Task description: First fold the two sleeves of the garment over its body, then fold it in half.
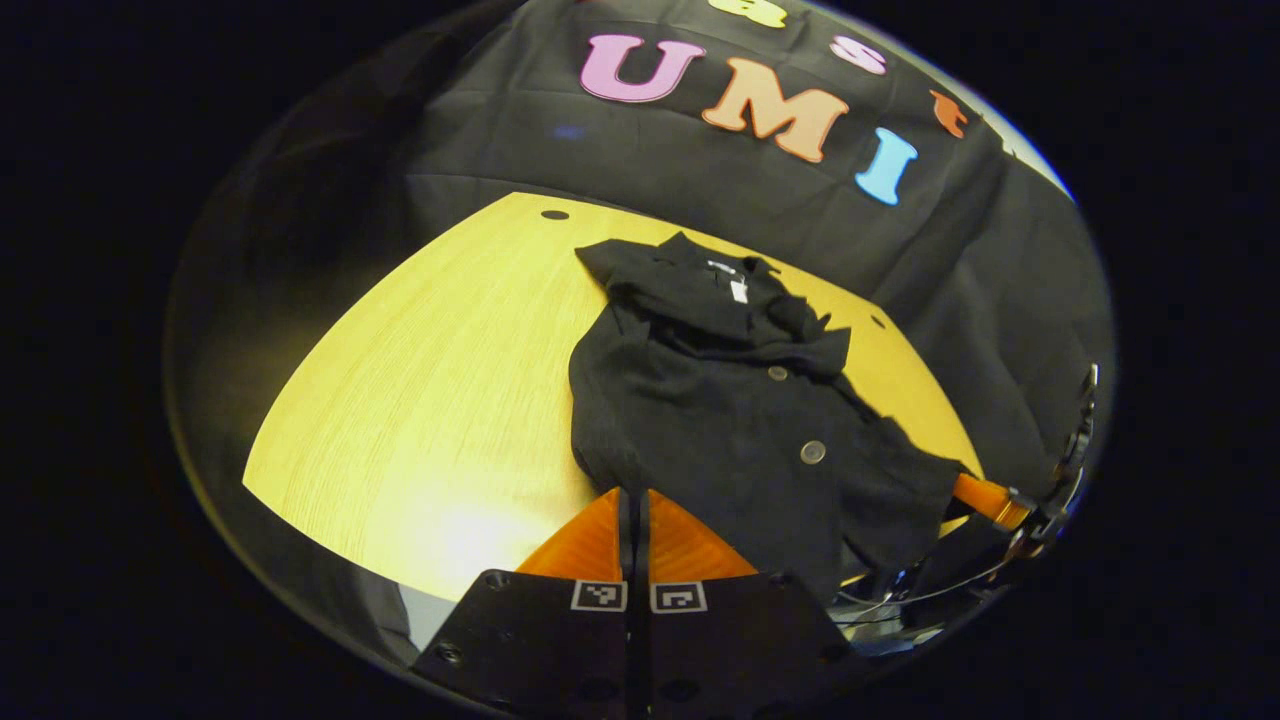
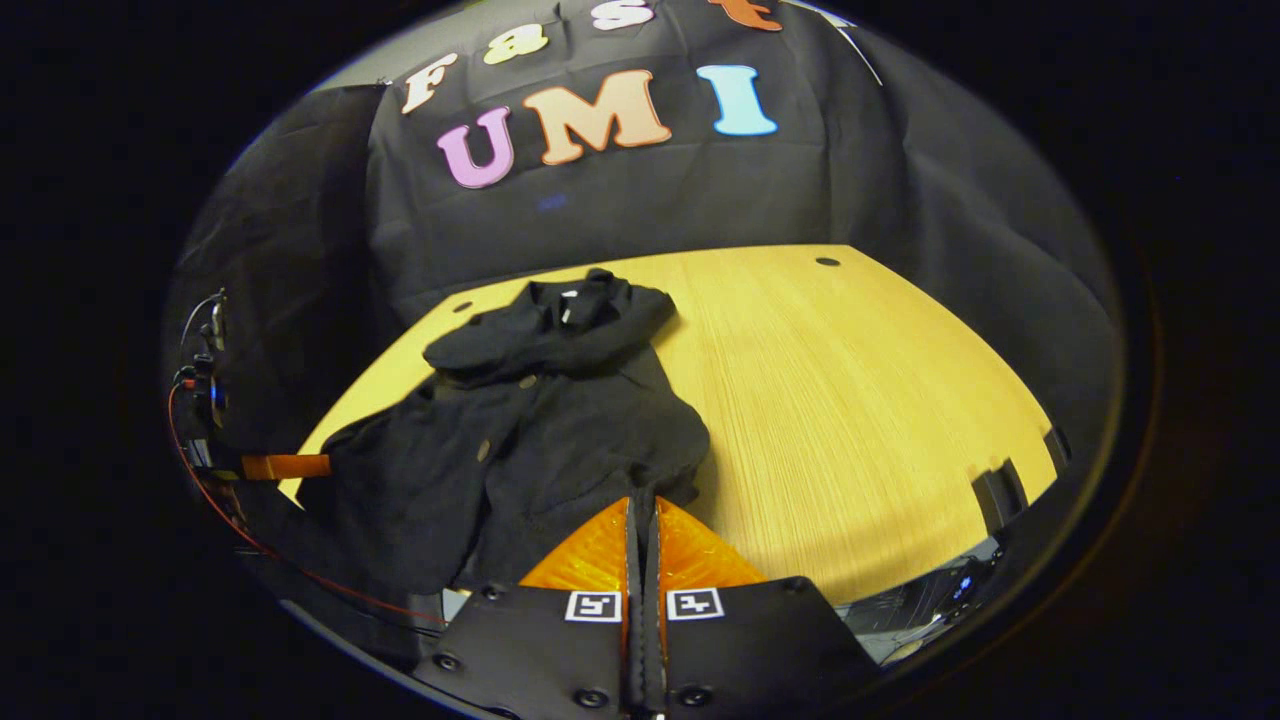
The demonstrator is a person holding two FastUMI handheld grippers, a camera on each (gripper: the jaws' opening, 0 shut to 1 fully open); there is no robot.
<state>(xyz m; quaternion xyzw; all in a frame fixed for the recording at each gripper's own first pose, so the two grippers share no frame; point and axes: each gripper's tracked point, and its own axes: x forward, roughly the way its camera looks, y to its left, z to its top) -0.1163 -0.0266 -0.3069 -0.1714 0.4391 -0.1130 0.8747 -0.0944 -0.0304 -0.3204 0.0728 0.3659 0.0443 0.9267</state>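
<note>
Garment [image 1: 720, 420], a dark buttoned jacket, lies on the wooden table [image 1: 440, 400], collar toward the far edge, hem toward the near edge. In left gripper view it sits centre to lower right of frame; in right gripper view [image 2: 520, 430] centre-left. Fabric is bunched across the chest, so both sleeves look already folded over the body, though I can't trace each sleeve w/ certainty. Lower body seems spread flat, hem nearest the cameras. Judgement: sleeve step done, fold-in-half still to do.

Left gripper [image 1: 633, 500] sits low centre of its view, fingers together w/ no visible gap, tips right at the garment's near left hem corner. Whether cloth is pinched between them I can't tell; the edge meets the tips but no fabric shows clearly inside. Right gripper [image 2: 643, 510] likewise low centre of its view, fingers closed together, tips touching or just under the hem corner on that side; grip on cloth again unclear. Right gripper also shows at lower right of left gripper view, at the garment's edge.

Probable next step: lift hem corners toward the collar.
</note>
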